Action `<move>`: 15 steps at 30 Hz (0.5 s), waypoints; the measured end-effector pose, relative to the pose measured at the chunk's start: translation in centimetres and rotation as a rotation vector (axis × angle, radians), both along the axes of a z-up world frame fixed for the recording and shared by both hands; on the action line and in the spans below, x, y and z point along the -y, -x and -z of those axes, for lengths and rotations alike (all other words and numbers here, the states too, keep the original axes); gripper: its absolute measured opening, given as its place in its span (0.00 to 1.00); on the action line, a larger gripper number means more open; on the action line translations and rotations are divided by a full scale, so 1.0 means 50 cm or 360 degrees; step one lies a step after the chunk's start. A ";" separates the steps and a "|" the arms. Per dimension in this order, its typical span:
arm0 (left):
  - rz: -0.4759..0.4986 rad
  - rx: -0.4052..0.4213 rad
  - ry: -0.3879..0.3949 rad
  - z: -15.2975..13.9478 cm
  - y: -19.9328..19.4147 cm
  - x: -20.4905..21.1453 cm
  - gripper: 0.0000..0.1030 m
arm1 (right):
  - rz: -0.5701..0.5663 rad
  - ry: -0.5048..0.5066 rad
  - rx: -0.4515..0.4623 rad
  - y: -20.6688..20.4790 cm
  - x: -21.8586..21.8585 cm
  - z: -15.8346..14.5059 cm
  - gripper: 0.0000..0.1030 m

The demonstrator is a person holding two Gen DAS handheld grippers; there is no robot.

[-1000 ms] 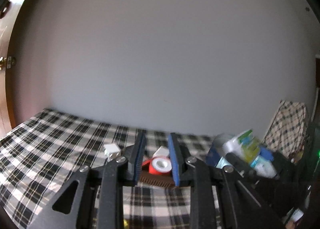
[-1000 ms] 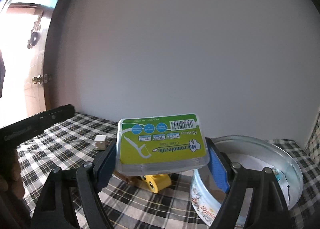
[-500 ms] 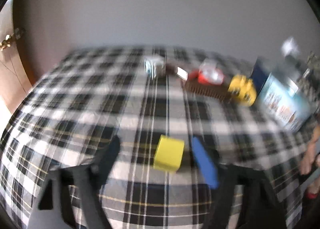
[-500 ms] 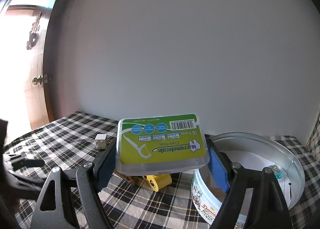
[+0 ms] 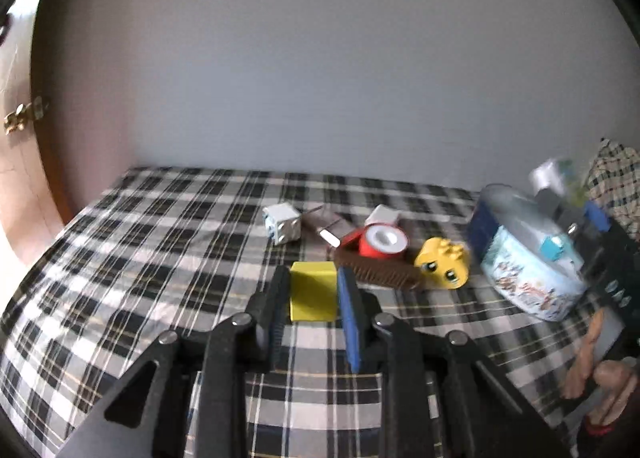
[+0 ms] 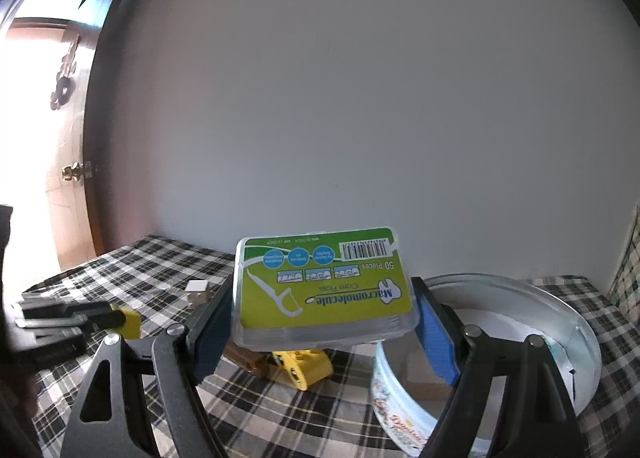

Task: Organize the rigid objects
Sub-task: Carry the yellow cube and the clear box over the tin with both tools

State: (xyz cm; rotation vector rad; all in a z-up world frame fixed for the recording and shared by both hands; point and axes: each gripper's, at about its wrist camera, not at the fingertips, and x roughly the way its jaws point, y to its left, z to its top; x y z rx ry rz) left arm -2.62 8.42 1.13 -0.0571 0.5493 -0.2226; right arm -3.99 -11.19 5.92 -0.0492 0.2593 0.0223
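My left gripper has its jaws closing, with both pads against the sides of a yellow block just over the plaid cloth. The right wrist view shows that block at the tip of the left gripper. My right gripper is shut on a clear floss-pick box with a green label, held up beside a round tin. Behind the block lie a brown comb, a red tape roll, a yellow toy head and a white cube.
The round tin stands at the right of the plaid table, with a small blue item inside. A small white box lies behind the tape roll. A grey wall runs along the table's far edge. A door is at the left. Bare cloth spreads to the left.
The left gripper tipped down from facing the wall, opened around the yellow block and closed onto it. The right gripper and its floss box stayed put.
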 end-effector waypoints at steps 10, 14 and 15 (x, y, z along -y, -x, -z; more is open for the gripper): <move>0.0092 0.0333 0.0107 -0.073 0.053 0.040 0.22 | 0.0083 -0.0005 0.0105 0.029 0.045 -0.021 0.81; 0.0161 0.0425 0.0115 -0.096 0.052 0.090 0.22 | 0.0139 -0.0008 0.0136 0.040 0.078 -0.026 0.81; 0.0179 0.0435 0.0125 -0.101 0.048 0.105 0.22 | 0.0154 -0.0018 0.0136 0.040 0.087 -0.027 0.81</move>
